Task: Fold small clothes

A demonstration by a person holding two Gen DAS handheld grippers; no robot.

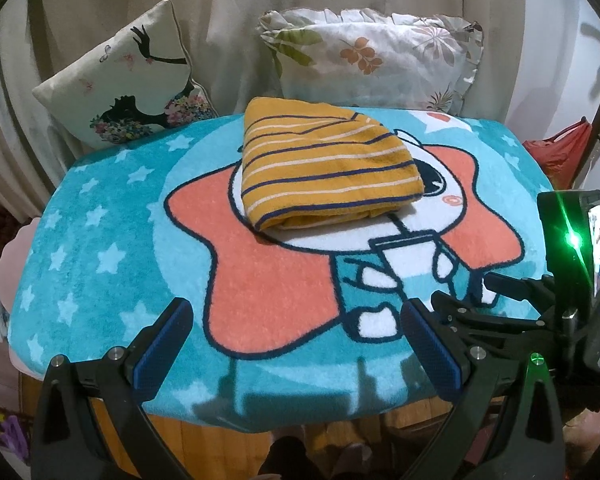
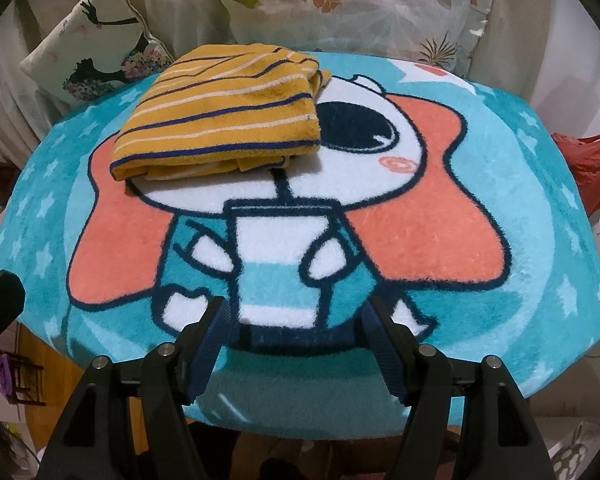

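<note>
A mustard-yellow garment with navy and white stripes (image 1: 324,164) lies folded into a thick bundle on the far half of a blue cartoon mat (image 1: 100,240). In the right wrist view the same garment (image 2: 224,112) sits at the upper left of the mat (image 2: 540,240). My left gripper (image 1: 296,316) hovers open over the mat's near edge, well short of the garment, with nothing between its fingers. My right gripper (image 2: 296,312) is also open and empty above the near edge. The right gripper's body and camera (image 1: 572,272) show at the right of the left wrist view.
Two pillows lean against a draped cloth behind the mat: one with a black silhouette print (image 1: 128,84), one floral with a frill (image 1: 372,56). A red bag (image 1: 560,152) hangs to the right. Wooden floor (image 2: 52,372) shows below the mat's front edge.
</note>
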